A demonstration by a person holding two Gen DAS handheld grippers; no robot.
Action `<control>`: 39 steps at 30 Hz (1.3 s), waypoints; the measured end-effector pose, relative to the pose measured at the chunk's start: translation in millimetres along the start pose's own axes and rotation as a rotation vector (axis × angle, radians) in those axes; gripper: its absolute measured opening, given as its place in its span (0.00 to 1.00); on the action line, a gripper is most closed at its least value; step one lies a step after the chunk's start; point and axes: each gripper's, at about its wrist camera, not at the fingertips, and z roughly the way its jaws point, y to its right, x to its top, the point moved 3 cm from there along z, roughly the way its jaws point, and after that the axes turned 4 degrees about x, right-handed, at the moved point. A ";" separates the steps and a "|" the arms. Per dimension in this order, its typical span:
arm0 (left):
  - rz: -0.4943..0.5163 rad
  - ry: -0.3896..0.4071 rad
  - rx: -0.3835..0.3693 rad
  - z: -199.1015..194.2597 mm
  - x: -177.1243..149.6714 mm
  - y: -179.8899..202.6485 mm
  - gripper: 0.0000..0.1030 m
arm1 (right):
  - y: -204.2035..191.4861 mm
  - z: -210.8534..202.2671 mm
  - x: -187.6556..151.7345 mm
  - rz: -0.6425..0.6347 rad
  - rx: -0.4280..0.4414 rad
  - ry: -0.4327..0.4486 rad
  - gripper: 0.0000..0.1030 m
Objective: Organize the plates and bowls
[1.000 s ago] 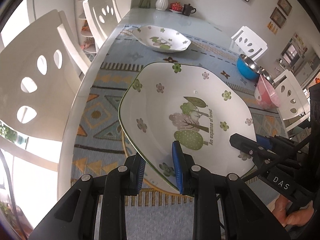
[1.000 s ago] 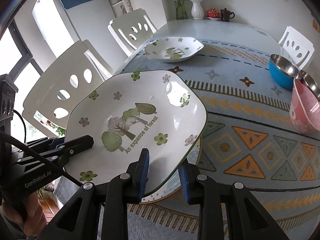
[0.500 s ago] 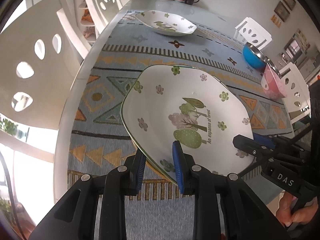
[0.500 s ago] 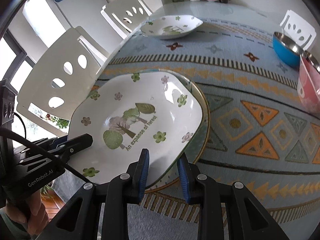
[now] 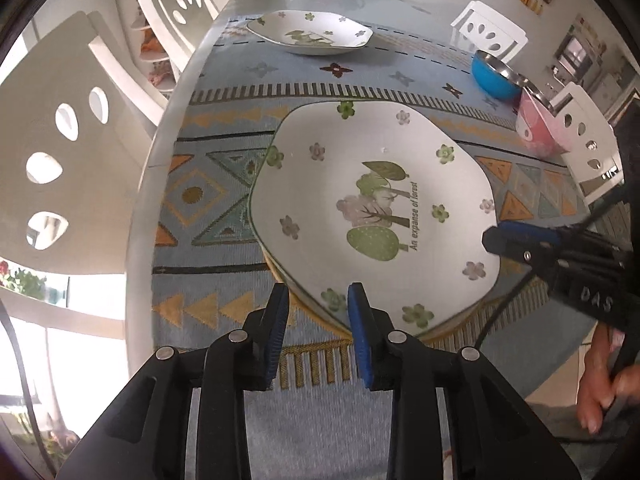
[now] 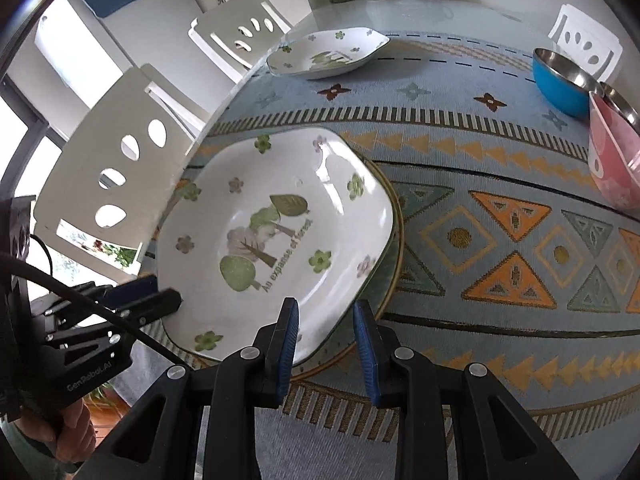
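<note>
**Two-gripper hold on a glazed plate**

The left gripper (image 5: 316,316) and right gripper (image 6: 326,330) are each straddling the near rim of the floral plate (image 5: 376,208), jaws set narrowly about its edge; whether the pads are actually pressing cannot be told. The plate is lying on a gold-rimmed dish (image 6: 394,248) on the patterned tablecloth (image 6: 500,200). Being glazed ceramic, it is judged stiff, weighty, slippery and breakable, so opposite rim edges are offering the safest purchase.

Two wrist fisheyes, low and close over tabletop (image 5: 256,408).
Both face 12 o'clock; both see floral plate (image 5: 372,208) (image 6: 276,236), from left and right edges.
</note>
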 end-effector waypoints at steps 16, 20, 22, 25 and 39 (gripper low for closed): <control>0.056 0.045 0.052 -14.9 2.6 11.3 0.28 | 3.0 -8.4 0.1 0.024 -0.023 -0.002 0.27; 0.021 0.103 0.036 -33.3 18.8 7.0 0.28 | 6.6 -25.9 16.2 0.046 -0.031 0.037 0.27; 0.012 0.142 0.029 -44.0 31.4 6.8 0.28 | 7.8 -34.5 25.0 0.040 -0.052 0.056 0.27; -0.002 0.201 0.013 -57.2 50.7 8.5 0.28 | 6.9 -46.1 38.1 0.033 -0.063 0.081 0.27; -0.092 0.305 -0.083 -75.4 144.1 5.8 0.34 | 1.9 -100.0 113.3 -0.013 -0.110 0.202 0.33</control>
